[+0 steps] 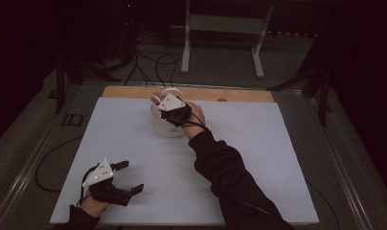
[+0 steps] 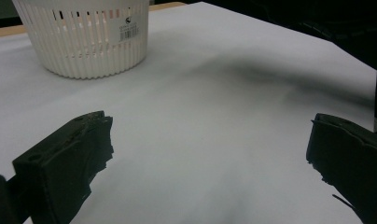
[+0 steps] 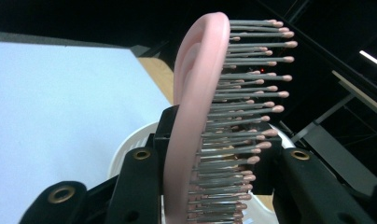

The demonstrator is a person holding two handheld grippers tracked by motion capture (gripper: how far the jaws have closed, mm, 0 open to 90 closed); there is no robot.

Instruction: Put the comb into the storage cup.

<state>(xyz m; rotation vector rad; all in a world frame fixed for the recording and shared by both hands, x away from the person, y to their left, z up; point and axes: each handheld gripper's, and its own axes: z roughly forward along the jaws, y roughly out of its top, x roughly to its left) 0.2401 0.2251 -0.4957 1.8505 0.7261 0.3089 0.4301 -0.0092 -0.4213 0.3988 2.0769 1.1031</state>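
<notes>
A pink hairbrush (image 3: 196, 93) with grey, pink-tipped bristles stands between the jaws of my right gripper (image 3: 210, 186), which is shut on it. In the high view that gripper (image 1: 170, 111) hangs over a white slatted basket (image 1: 168, 128) at the back middle of the table, and the brush's pink end (image 1: 155, 99) pokes out at its far side. The basket's rim (image 3: 126, 149) lies just below the jaws. My left gripper (image 1: 132, 176) rests near the front left corner, open and holding nothing. In its own view the wide-apart jaws (image 2: 210, 154) face the basket (image 2: 88, 42) across bare sheet.
A white sheet (image 1: 258, 143) covers the table, with a wooden strip (image 1: 230, 94) along the far edge. Beyond it are floor cables (image 1: 153, 62) and a white stand frame (image 1: 220, 24). A sleeved forearm (image 1: 230, 177) crosses the right half of the sheet.
</notes>
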